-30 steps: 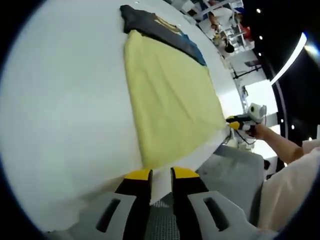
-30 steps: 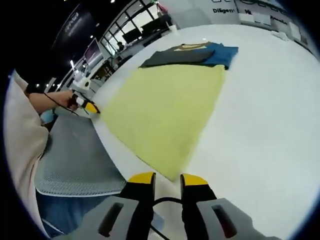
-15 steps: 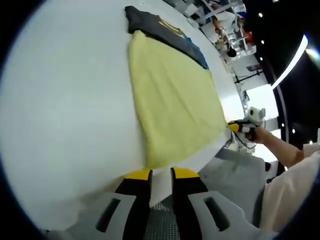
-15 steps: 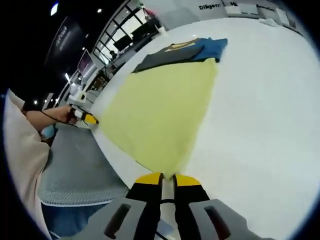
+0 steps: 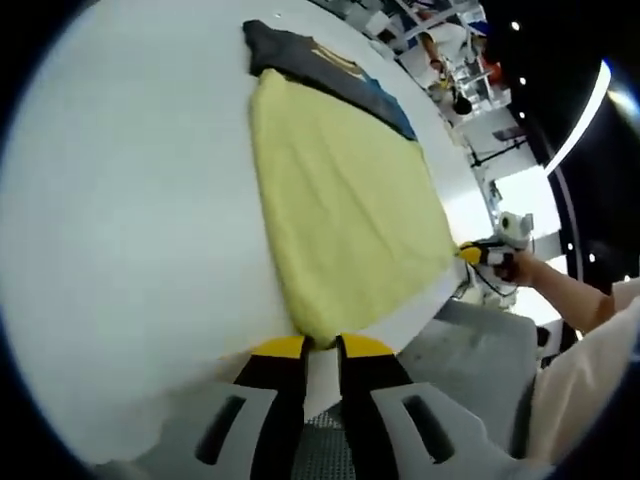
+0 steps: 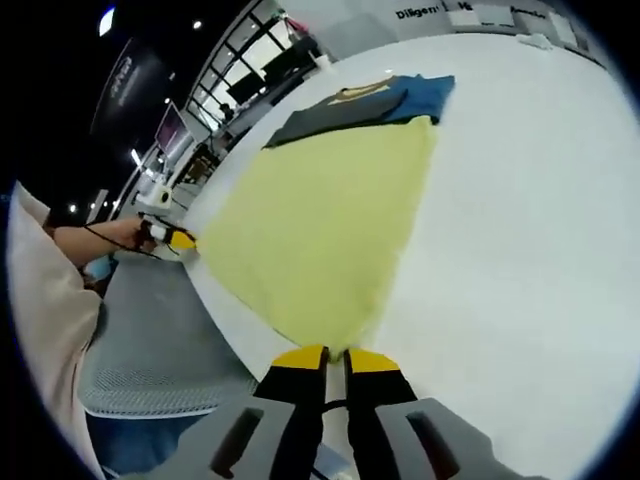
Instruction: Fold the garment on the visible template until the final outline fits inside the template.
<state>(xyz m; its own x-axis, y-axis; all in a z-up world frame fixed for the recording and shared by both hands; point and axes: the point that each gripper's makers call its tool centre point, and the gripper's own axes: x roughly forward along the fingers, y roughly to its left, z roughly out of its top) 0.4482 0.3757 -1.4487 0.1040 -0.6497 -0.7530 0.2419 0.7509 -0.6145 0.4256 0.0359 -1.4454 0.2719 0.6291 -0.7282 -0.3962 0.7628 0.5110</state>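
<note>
Yellow cloth [image 5: 340, 210]: lay flat on the white table [image 5: 120, 250], one end just over the dark shirt [image 5: 320, 65].
Left claw [image 5: 320, 347]: pinched shut on the cloth's near corner.
Right claw [image 6: 335, 353]: pinched shut on the other near corner.
Done: both corners grabbed.
Left: the folding looked barely begun.
</note>
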